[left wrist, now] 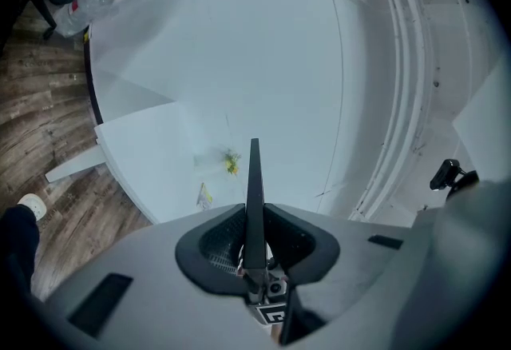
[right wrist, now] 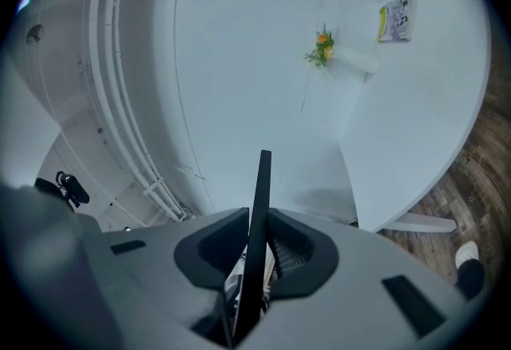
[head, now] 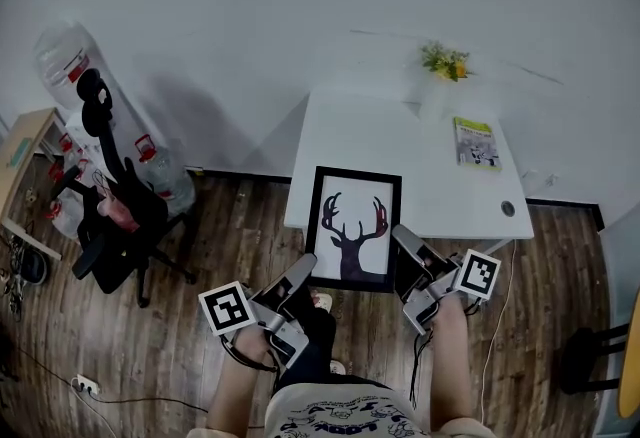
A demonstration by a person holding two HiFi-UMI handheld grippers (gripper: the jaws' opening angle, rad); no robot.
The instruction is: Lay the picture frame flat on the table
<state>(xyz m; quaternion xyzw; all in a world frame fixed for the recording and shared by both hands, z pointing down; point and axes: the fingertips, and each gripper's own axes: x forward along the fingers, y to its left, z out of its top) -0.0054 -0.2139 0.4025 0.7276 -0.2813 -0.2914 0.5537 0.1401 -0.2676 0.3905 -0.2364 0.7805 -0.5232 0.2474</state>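
The left claw (head: 303, 271) and right claw (head: 402, 238) clench the frame (head: 352, 226) edgewise in mid-carry; next it needs lowering flat onto the desk (head: 430, 176).

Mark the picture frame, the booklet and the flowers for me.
picture frame (head: 352, 226), head view, on the deer print at its middle.
booklet (head: 476, 142), head view, middle of its cover.
flowers (head: 445, 60), head view, on the yellow blooms.

Head view steeply down, both gripper views close along picture frame (left wrist: 254, 188) edge, table (head: 400, 141) in all.
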